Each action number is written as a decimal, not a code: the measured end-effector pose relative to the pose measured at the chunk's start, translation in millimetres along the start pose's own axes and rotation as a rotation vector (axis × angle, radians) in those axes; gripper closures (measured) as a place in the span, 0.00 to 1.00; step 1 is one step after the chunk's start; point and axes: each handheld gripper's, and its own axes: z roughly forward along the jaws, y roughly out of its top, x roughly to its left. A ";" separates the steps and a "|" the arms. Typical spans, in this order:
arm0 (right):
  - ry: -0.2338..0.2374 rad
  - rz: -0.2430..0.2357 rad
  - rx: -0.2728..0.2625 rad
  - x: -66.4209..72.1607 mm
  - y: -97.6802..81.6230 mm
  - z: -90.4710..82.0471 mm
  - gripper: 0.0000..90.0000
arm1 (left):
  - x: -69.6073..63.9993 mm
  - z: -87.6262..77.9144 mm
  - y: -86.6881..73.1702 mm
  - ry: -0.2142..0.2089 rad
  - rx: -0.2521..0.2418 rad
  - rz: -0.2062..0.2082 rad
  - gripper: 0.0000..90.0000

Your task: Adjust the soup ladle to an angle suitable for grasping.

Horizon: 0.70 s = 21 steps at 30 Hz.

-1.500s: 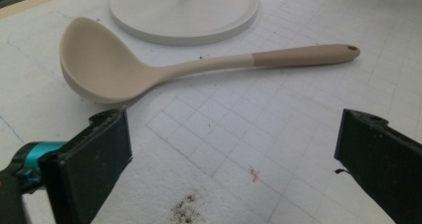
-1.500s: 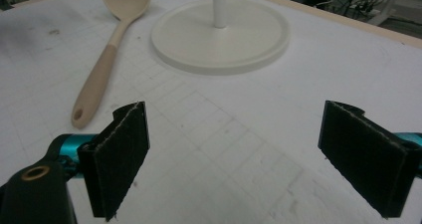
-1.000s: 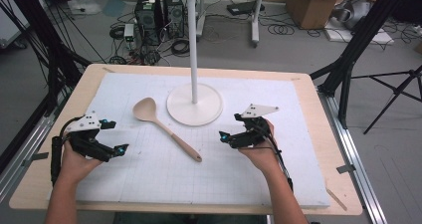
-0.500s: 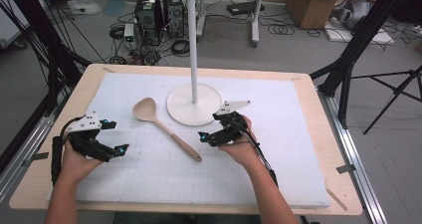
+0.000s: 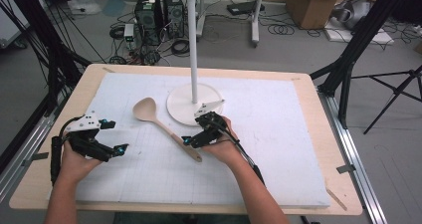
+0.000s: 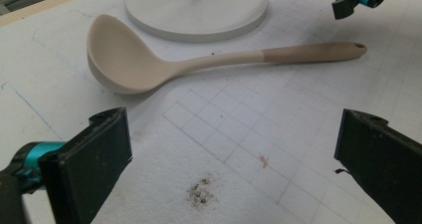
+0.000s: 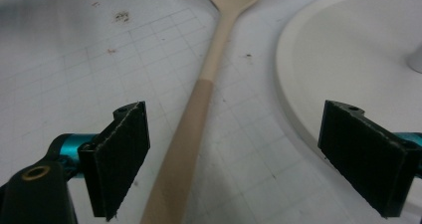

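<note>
the white mat stops short of the wooden table edge all round, with open room to the right of the round stand base. the spoon lies flat just left of that base, bowl toward the far left, handle running near and right. the right gripper is spread wide over the handle without touching it; the left gripper, also spread wide and empty, sits well to the left of it.

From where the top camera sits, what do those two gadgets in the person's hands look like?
Both are black. The left gripper and right gripper each carry a grey three-cornered plate on top and teal collars behind flat, square-edged black jaw pads. A black cable trails back from each along the forearm. The forearms show no sleeves.
</note>
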 end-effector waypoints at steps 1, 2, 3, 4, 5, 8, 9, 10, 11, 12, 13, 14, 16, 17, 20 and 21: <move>0.000 0.000 0.000 0.0 0.0 0.0 0.13 | 0.0 0.0 0.0 0.000 0.000 0.000 0.02; 0.012 -0.008 0.007 3.2 4.1 9.5 0.13 | 0.1 -0.1 0.0 0.001 -0.001 0.000 0.02; 0.012 -0.008 0.007 3.2 4.1 9.5 0.13 | 0.1 -0.1 0.0 0.001 -0.001 0.000 0.02; 0.015 -0.011 0.011 4.2 5.2 12.4 0.13 | 0.4 -0.4 -0.1 0.002 0.001 0.001 0.02; 0.017 -0.010 0.017 5.7 7.0 17.6 0.13 | 0.4 -0.7 -0.1 0.005 0.001 0.001 0.02; 0.033 -0.019 0.038 10.5 11.3 32.1 0.15 | 0.2 -1.6 0.0 0.006 -0.005 -0.001 0.02; 0.033 -0.019 0.038 10.5 11.3 32.1 0.15 | 0.2 -1.6 0.0 0.006 -0.005 -0.001 0.02; 0.040 -0.028 0.048 12.9 12.7 37.7 0.16 | 0.2 -1.7 0.1 0.007 -0.005 0.000 0.02; 0.040 -0.028 0.048 12.9 12.7 37.7 0.16 | 0.2 -1.7 0.0 0.006 -0.006 0.000 0.02; 0.040 -0.034 0.056 13.8 13.0 40.9 0.16 | 0.2 -1.8 -0.1 0.007 -0.006 0.000 0.02; 0.043 -0.031 0.069 15.1 13.1 44.0 0.16 | 0.2 -1.8 -0.2 0.009 -0.008 0.000 0.02; 0.042 -0.036 0.081 15.6 12.9 46.9 0.18 | 0.2 -2.0 -0.3 0.011 -0.008 0.001 0.02; 0.043 -0.034 0.108 16.1 12.6 50.3 0.23 | 0.1 -2.1 -0.4 0.013 -0.013 -0.004 0.02; 0.045 -0.030 0.118 16.2 12.4 51.7 0.24 | 0.3 -2.4 -0.6 0.015 -0.010 -0.002 0.02; 0.022 -0.032 0.145 16.6 11.8 55.1 0.29 | 0.7 -2.1 -0.8 0.016 -0.009 0.001 0.02; 0.017 -0.029 0.153 16.9 11.6 56.0 0.31 | 0.9 -1.8 -1.0 0.019 -0.007 0.003 0.02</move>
